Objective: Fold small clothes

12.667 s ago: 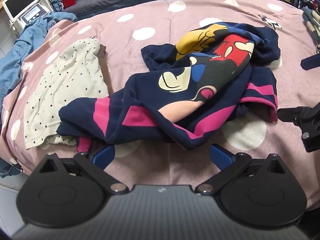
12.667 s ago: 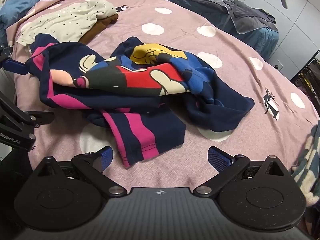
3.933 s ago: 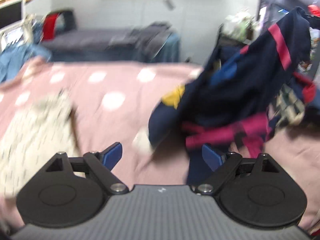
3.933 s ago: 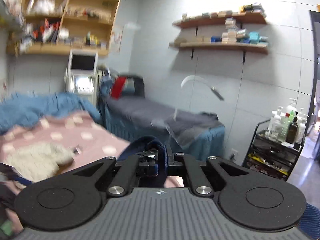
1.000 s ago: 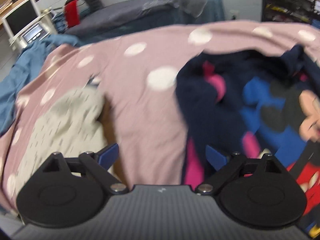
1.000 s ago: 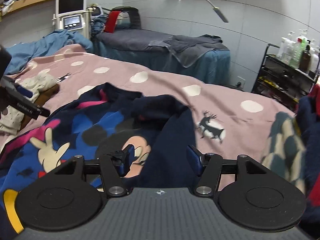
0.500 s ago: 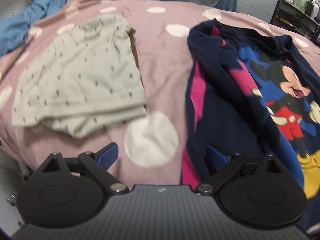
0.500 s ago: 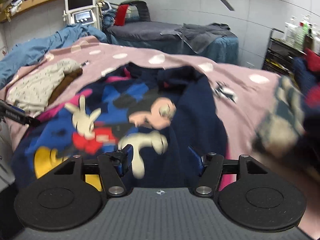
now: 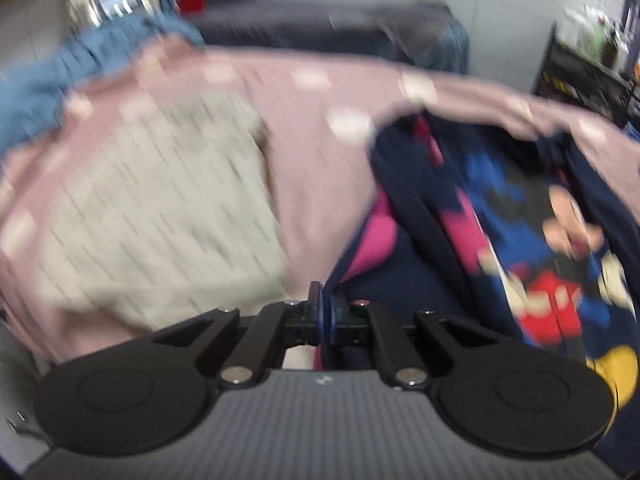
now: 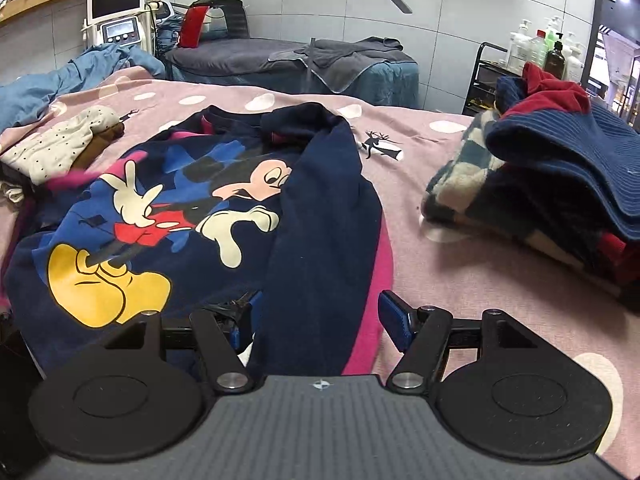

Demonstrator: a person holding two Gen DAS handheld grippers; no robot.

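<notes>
Currently the navy cartoon sweatshirt is lying face-up on the pink polka-dot bedspread, print showing: a mouse figure with white gloves, red shorts and yellow shoes. Its collar is pointing away from the camera, its hem sitting nearest both grippers.

Left gripper: clenched, blue pads pressed together on the sweatshirt's edge, where a magenta stripe is running up the side. This view is heavily motion-blurred, so finer detail of the pinch is not readable.

Right gripper: released, fingers spread wide. A navy fold of the sweatshirt, one sleeve or side panel doubled over the print, is passing between the two blue pads, but they are not closing on it. The left pad is partly hidden behind cloth.

Left of the sweatshirt, a cream dotted garment is resting folded on the bedspread, with something brown tucked at its edge. Right of the sweatshirt, and apart from it, a stack of folded clothes is sitting: checked fabric low down, ribbed blue above, red on top.

Beyond the sweatshirt's collar end, a grey treatment bed is standing against the wall; a blue blanket is bunching up at the far left corner.
</notes>
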